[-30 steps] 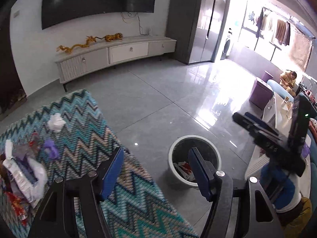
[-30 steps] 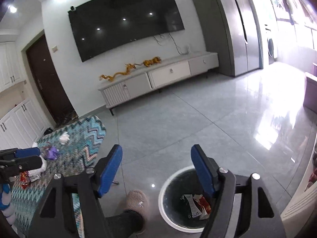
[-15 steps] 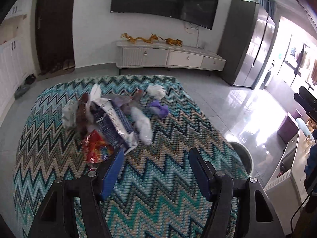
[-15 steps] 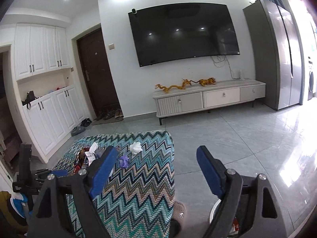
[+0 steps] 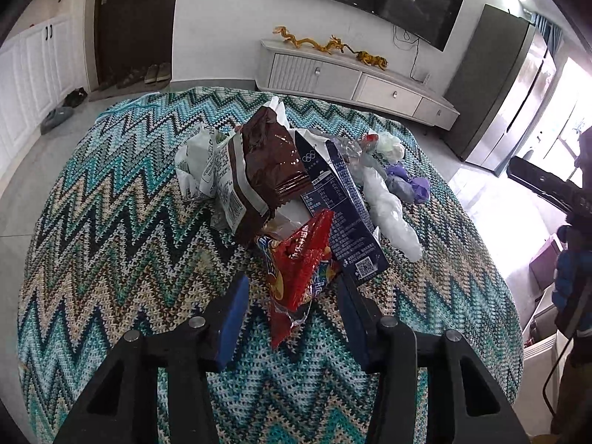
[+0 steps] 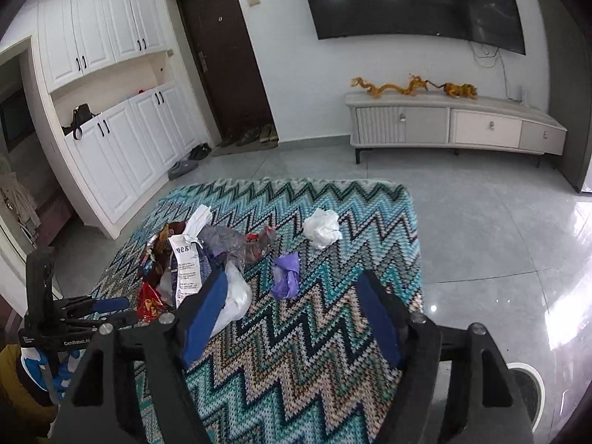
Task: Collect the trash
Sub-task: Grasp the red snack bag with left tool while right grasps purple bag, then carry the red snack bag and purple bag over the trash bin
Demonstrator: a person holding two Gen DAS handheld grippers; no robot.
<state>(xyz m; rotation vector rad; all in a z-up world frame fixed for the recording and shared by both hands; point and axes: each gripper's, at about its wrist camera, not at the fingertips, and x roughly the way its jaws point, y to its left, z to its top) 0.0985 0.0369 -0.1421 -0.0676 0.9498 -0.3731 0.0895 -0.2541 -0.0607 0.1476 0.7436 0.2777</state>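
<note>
Crinkled red foil, a snack wrapper, lies on the zigzag knitted cloth between our left gripper, whose jaws have just been closing, unpressed. Our right gripper gapes, narrowing. The bin is half cut off.

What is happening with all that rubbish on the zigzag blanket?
A person is clearing trash with a gripper in each hand. The left gripper has just been closing around the red snack wrapper, which lies between its fingers but isn't pinched yet. The right gripper hangs open above the blanket, empty. The bin waits on the floor.
</note>
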